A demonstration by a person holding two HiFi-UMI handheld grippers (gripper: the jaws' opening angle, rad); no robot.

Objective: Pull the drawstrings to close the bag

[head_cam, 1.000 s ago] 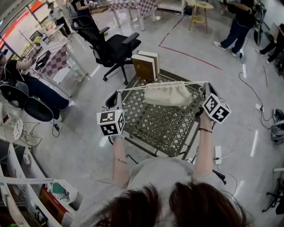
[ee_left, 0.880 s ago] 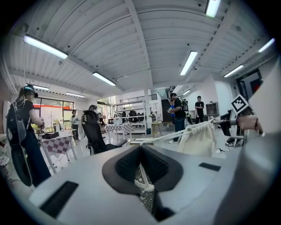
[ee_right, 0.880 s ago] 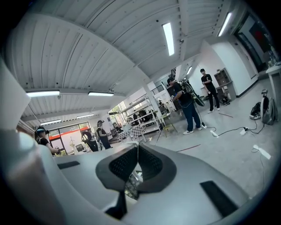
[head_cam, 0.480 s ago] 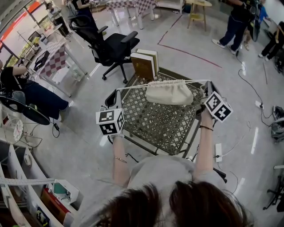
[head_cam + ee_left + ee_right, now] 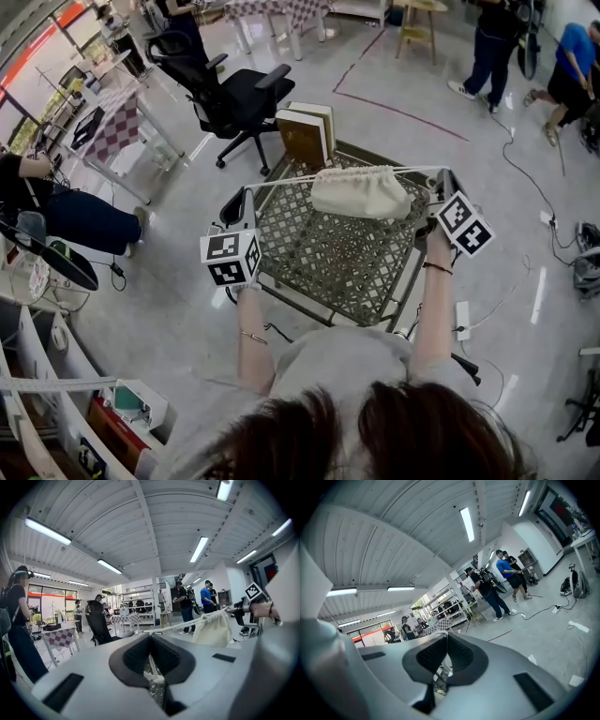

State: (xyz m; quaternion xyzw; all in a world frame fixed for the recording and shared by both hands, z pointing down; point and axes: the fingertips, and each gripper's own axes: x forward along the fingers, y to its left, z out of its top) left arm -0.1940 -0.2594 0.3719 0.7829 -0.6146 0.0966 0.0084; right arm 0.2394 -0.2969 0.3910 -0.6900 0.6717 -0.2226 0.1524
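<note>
A cream drawstring bag (image 5: 361,192) hangs above a metal lattice table (image 5: 328,262), its mouth gathered along a taut white drawstring (image 5: 281,184). My left gripper (image 5: 249,194) is shut on the left end of the drawstring, off the table's left corner. My right gripper (image 5: 441,175) is shut on the right end, close to the bag's right side. In the left gripper view the drawstring (image 5: 183,626) runs from the closed jaws of the left gripper (image 5: 150,637) out to the bag (image 5: 213,627). The right gripper (image 5: 446,637) shows closed jaws with a thin white cord at the tips.
Two books (image 5: 307,136) stand upright at the table's far edge. A black office chair (image 5: 234,98) is behind them to the left. People stand at the back right, and a power strip (image 5: 459,328) and cables lie on the floor at the right.
My right gripper has shifted slightly right and rolled a little, and the bag has drifted right with it. The left gripper has hardly moved.
</note>
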